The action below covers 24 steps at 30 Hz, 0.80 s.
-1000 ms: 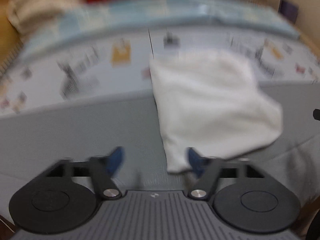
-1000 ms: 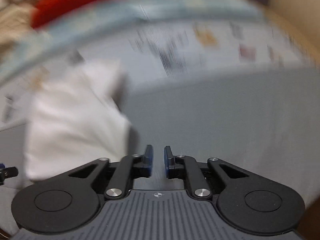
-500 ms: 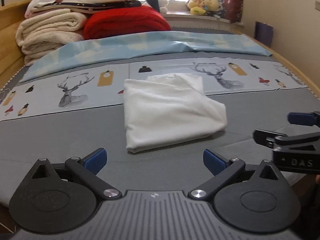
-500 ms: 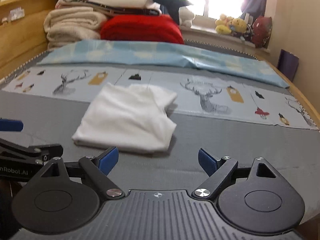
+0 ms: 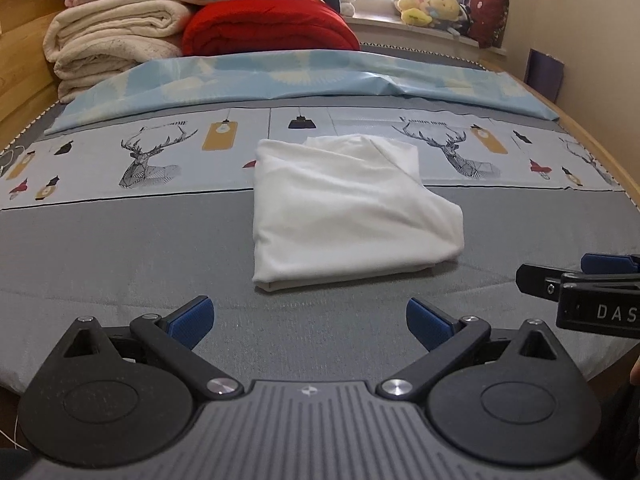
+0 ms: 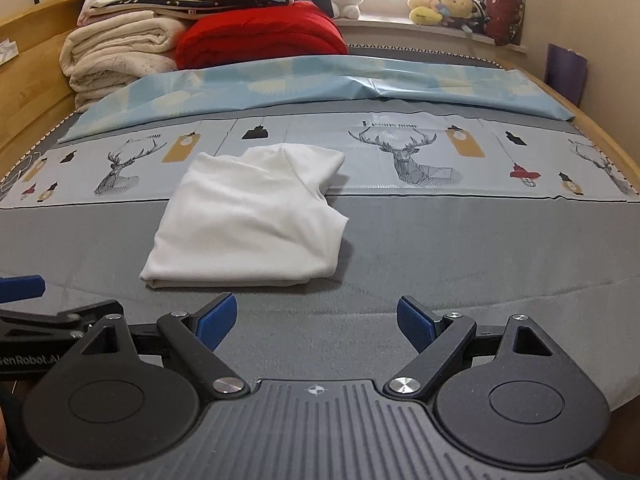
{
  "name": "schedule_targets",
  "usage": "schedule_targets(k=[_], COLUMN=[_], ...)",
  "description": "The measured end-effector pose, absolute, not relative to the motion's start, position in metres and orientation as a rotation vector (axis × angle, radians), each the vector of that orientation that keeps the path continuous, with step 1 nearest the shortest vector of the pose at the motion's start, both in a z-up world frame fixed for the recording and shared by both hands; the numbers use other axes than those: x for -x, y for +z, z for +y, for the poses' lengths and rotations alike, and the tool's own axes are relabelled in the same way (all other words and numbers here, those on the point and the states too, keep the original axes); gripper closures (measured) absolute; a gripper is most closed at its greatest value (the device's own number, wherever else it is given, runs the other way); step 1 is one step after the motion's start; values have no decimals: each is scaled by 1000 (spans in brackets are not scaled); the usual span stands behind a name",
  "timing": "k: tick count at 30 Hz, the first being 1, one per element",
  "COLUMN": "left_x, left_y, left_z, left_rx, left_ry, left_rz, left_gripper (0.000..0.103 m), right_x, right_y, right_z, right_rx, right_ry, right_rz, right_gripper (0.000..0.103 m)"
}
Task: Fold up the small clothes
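A white garment [image 5: 344,212] lies folded into a compact rectangle on the grey bed sheet [image 5: 120,248]; it also shows in the right wrist view [image 6: 252,220]. My left gripper [image 5: 310,322] is open and empty, held back from the garment's near edge. My right gripper [image 6: 316,320] is open and empty too, near the bed's front edge, to the right of the garment. The right gripper shows at the right edge of the left wrist view [image 5: 580,280].
A deer-print sheet band [image 5: 160,160] and a light blue cover [image 5: 304,76] lie beyond the garment. Folded cream blankets [image 5: 112,40] and a red duvet [image 5: 268,28] are stacked at the head. Plush toys [image 5: 432,8] sit on the windowsill. A wooden bed frame [image 6: 32,92] runs along the sides.
Both grippers have pulled back from the garment and opened wide. The garment now lies folded and still on the sheet. The views have steadied from blur.
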<state>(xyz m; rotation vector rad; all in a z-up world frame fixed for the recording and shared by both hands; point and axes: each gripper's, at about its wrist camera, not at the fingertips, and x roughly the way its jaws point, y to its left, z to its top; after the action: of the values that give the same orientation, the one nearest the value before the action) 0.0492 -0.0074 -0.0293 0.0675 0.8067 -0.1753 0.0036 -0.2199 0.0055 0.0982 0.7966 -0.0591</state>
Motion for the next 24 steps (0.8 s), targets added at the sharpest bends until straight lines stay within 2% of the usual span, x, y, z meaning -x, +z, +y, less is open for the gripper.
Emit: schedule_targets(k=[24], left_x=[-54], left_y=[-32], left_z=[-7], left_rx=[-52], left_ry=[-189], left_rz=[815], left_gripper=[0], right_x=[-9], right_y=[3], right_z=[-218], right_rx=[-91], right_ry=[-37], right_rz=[809], right_gripper=[15])
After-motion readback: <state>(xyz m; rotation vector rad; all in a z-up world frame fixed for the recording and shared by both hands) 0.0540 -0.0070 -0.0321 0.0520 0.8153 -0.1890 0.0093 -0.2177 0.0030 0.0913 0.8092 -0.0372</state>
